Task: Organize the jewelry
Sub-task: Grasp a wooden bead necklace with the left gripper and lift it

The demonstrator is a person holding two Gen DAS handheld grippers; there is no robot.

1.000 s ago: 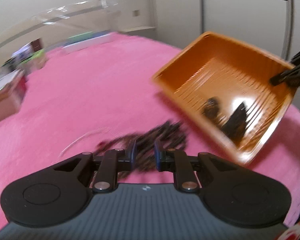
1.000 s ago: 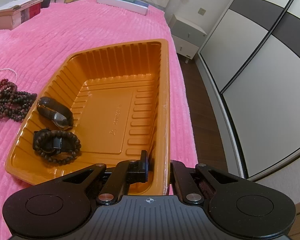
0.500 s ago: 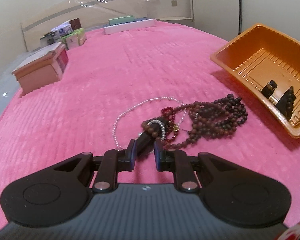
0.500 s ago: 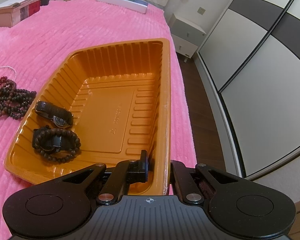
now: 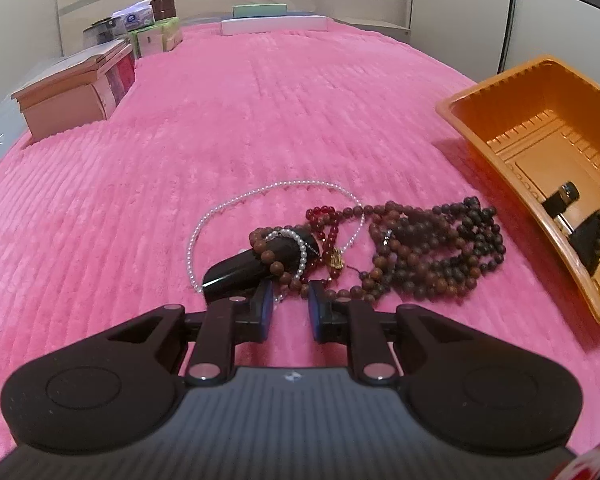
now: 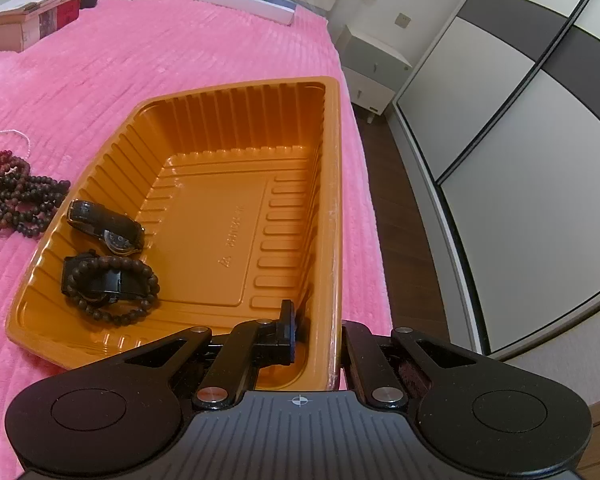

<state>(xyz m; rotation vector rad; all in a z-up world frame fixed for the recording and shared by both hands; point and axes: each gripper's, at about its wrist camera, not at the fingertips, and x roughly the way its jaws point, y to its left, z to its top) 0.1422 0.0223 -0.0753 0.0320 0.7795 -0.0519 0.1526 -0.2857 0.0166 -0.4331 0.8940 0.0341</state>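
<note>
Inside orange tray [image 6: 332, 168]: two watches [image 6: 104, 228], one bracelet [image 6: 112, 284].

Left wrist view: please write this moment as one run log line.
left claw: narrow gap, empty, near tangled bead necklaces | right claw: shut on orange ribbed plastic tray

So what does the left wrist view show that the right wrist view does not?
Only the left wrist view shows the left gripper, a pearl necklace and a black case ringed with bracelets. Only the right wrist view shows the right gripper shut on the tray wall, and a wardrobe. Both show the orange tray and the brown beads.
</note>
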